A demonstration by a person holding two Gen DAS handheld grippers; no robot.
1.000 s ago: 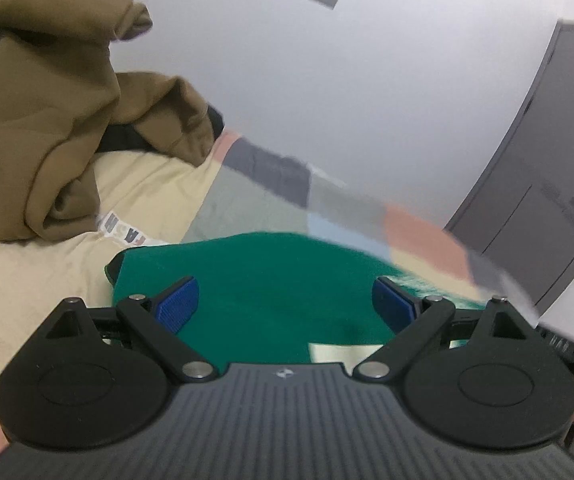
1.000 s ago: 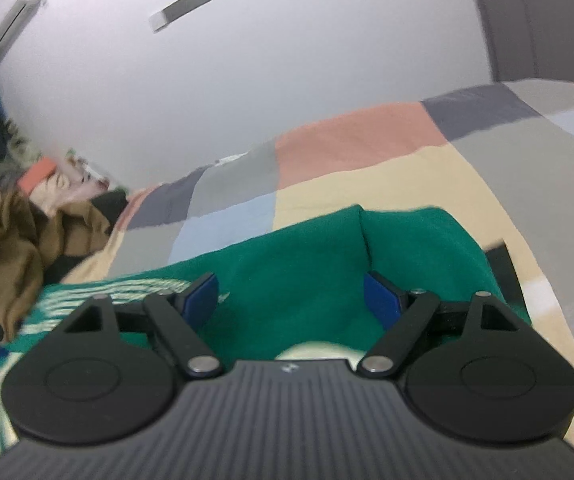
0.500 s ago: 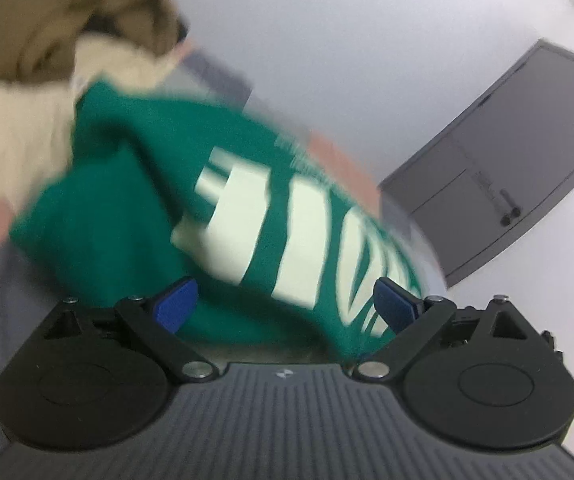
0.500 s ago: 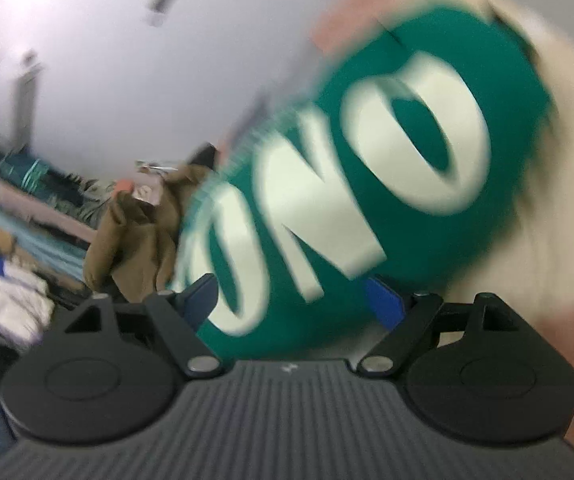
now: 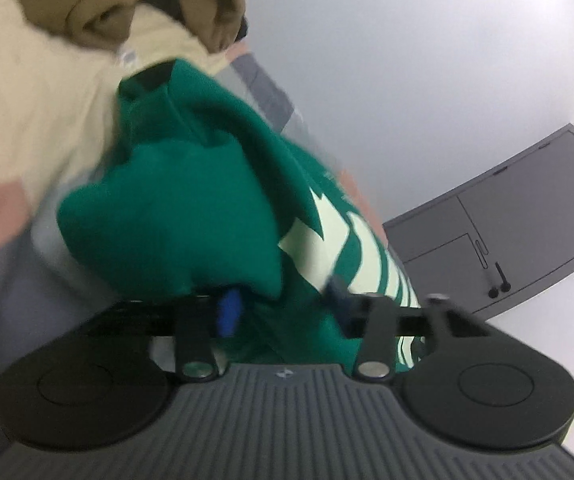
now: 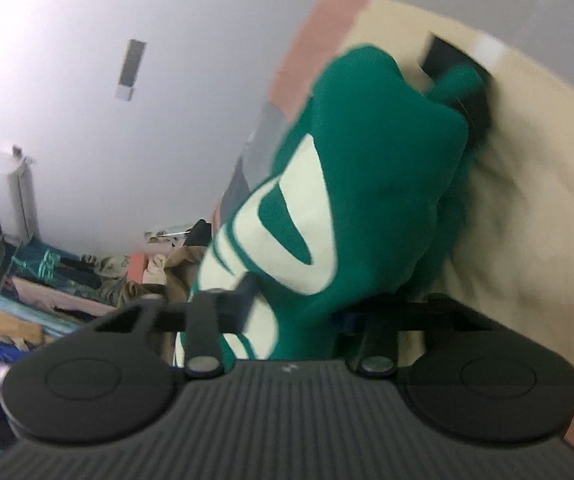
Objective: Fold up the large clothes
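1. Both grippers are closing on the green sweatshirt (image 5: 175,216), which is bunched up on the patchwork bed (image 5: 35,92). The left gripper (image 5: 283,312) has a thick wad of green between its jaws, and so does the right gripper (image 6: 295,312), right where the big cream letters run. Whether the pads are properly biting yet I can't say; both shots are blurry at the tips.

2. Biggest risk imo: each side grabs a lump of several layers instead of one clean edge. Lift that and you drag a bundle around, no fold line at all.

3. Second risk: the fabric is thick, so if the jaws stop short of a firm pinch, one side slips out mid-lift and the whole thing sags crooked.

4. Third: a dark item (image 6: 455,64) sits tucked under the far end of the sweatshirt. It could get dragged along or folded inside.

5. The brown garment (image 5: 135,4) heaped further up the bed is near the sweatshirt, so a wide swing could snag it.

6. Containers: none I can make out. There's a messy pile of clothes (image 6: 67,292) off the bed, but no visible basket or bin.
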